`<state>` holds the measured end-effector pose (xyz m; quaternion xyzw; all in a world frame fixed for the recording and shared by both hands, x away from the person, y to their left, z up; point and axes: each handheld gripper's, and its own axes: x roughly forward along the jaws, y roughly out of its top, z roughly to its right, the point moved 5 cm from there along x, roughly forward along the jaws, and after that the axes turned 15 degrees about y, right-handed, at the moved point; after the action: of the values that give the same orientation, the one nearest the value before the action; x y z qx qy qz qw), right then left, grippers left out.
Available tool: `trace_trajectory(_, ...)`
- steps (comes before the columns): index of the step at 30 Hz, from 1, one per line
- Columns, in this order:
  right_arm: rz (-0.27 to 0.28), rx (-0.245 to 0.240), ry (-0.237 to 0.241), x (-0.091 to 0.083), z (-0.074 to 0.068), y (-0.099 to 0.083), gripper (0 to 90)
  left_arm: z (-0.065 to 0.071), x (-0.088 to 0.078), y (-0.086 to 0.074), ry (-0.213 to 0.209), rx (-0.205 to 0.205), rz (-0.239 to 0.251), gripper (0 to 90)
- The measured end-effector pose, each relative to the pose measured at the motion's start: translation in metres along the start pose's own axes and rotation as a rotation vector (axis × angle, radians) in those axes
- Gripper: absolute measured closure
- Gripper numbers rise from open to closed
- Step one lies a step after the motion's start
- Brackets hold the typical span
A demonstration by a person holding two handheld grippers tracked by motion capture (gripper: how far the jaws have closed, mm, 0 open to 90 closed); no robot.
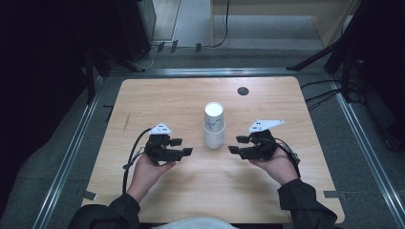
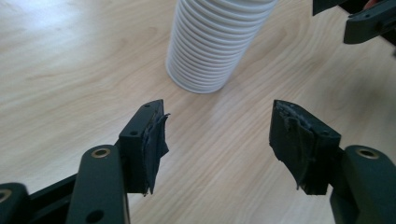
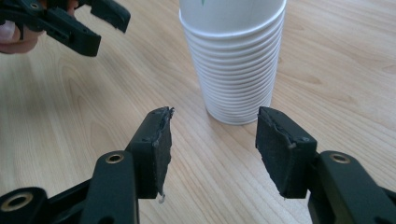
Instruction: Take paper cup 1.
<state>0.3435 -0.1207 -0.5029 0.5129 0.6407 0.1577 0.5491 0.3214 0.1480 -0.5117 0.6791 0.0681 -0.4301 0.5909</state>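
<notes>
A stack of white paper cups [image 1: 214, 126] stands upside down in the middle of the wooden table [image 1: 167, 95]. My left gripper [image 1: 182, 146] sits to its left, held in a hand and pointing at the stack. Its jaws are apart with nothing between them. My right gripper [image 1: 237, 144] mirrors it on the right, also open and empty. In the left gripper view the stack [image 2: 215, 42] rises ahead of the left gripper [image 2: 217, 135], with the right gripper [image 2: 364, 18] beyond. In the right gripper view the ribbed stack [image 3: 236, 60] stands just ahead of the right gripper [image 3: 212, 140].
A small black round cap [image 1: 243, 90] sits in the tabletop near the far edge. Metal rails [image 1: 71, 152] run along the floor beside the table. Dark furniture and stand legs [image 1: 315, 57] lie beyond the far edge.
</notes>
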Motion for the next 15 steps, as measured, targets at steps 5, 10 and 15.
trace_trajectory(5,-0.009,-0.001,-0.002,-0.0004,0.0005,-0.0008,46.1,-0.0025,-0.0066,0.0025,-0.028,-0.016,0.021,42.2)
trace_trajectory(10,-0.021,-0.014,0.004,0.0008,-0.002,-0.0021,49.4,-0.0032,-0.0058,0.0029,-0.051,0.005,-0.025,39.5)
trace_trajectory(15,-0.03,-0.018,0.006,0.0036,-0.0024,-0.0027,49.4,-0.0019,-0.0055,0.0017,-0.016,0.06,-0.048,39.1)
